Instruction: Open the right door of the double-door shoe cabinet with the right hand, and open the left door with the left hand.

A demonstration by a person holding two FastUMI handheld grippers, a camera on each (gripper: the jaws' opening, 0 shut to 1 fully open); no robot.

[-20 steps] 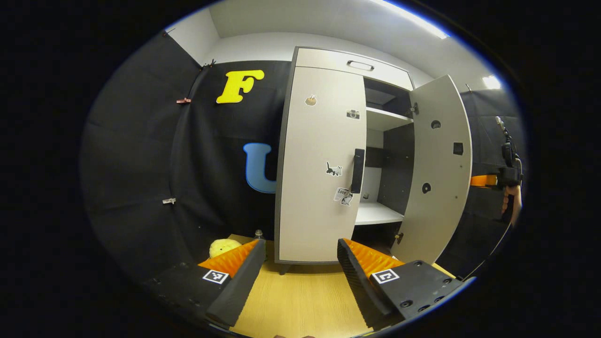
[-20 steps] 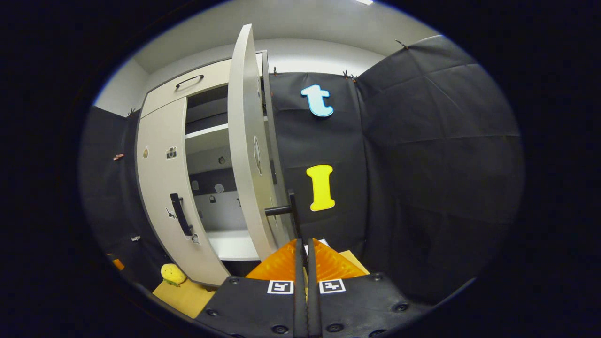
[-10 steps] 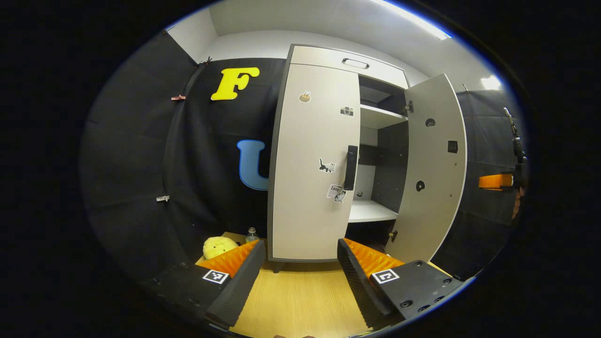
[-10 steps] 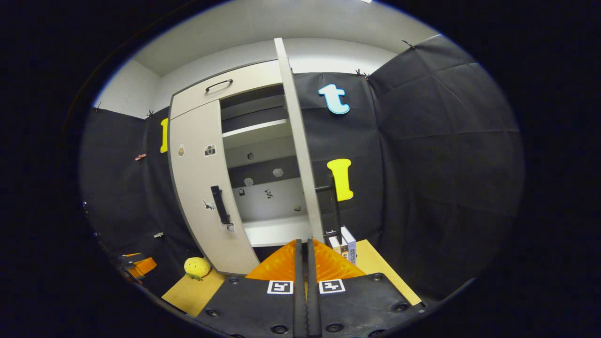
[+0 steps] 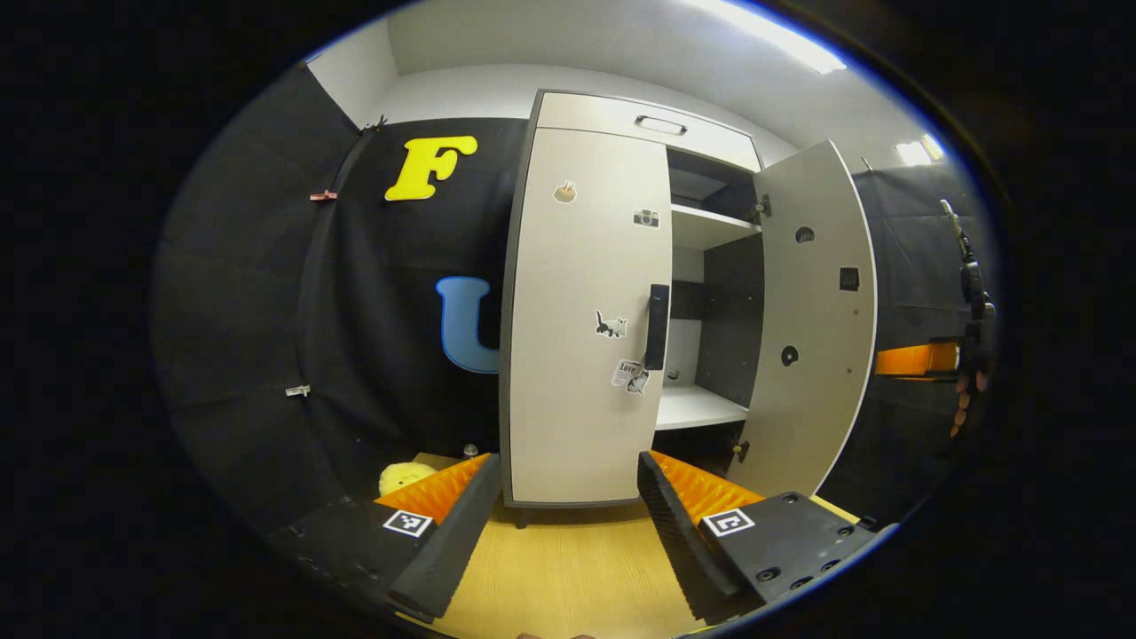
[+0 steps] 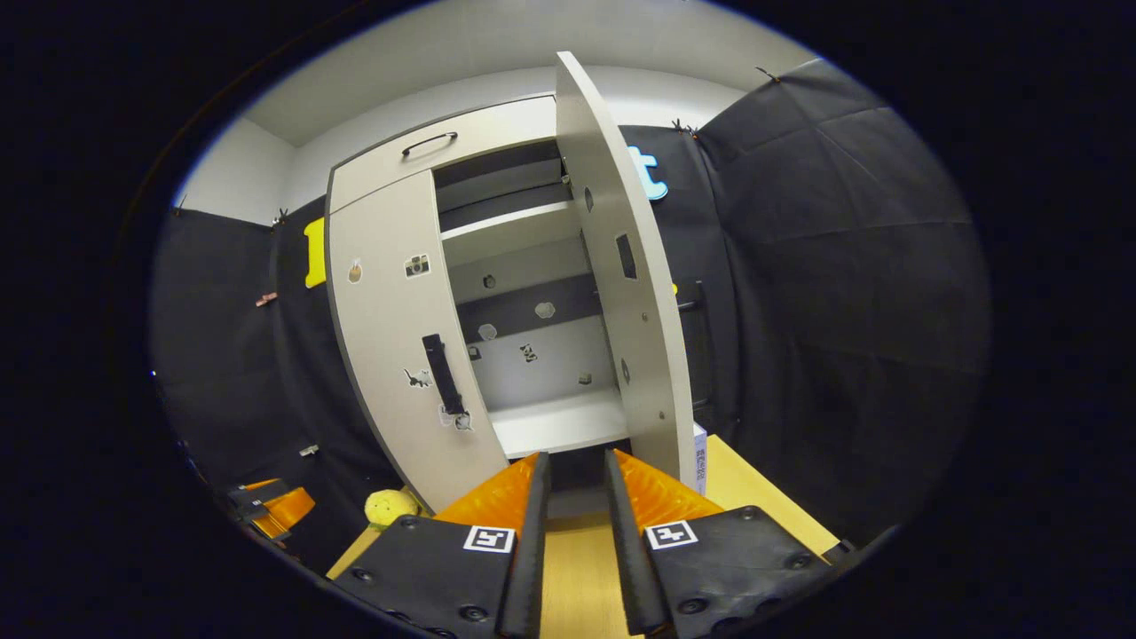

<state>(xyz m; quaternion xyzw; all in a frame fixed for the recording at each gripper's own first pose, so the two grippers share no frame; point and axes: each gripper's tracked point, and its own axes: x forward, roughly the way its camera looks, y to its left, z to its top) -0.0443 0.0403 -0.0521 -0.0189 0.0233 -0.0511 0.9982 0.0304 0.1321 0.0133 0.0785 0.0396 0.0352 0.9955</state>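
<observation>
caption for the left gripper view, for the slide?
Open left claw faces the shoe cabinet: left door shut, handle untouched; right door swung open.

Pale beige flat-panelled shoe cabinet (image 5: 586, 293) with dark grey edging, small stickers, black bar handle (image 5: 657, 327); yellow plush toy (image 6: 390, 507); light wood-grain bench (image 5: 568, 568).

Left gripper (image 5: 568, 524): black housings behind two ribbed fingers, a square black-and-white tag on each.
Right gripper (image 6: 577, 532): black housings, round screws along the near edge, a square tag on each.
</observation>
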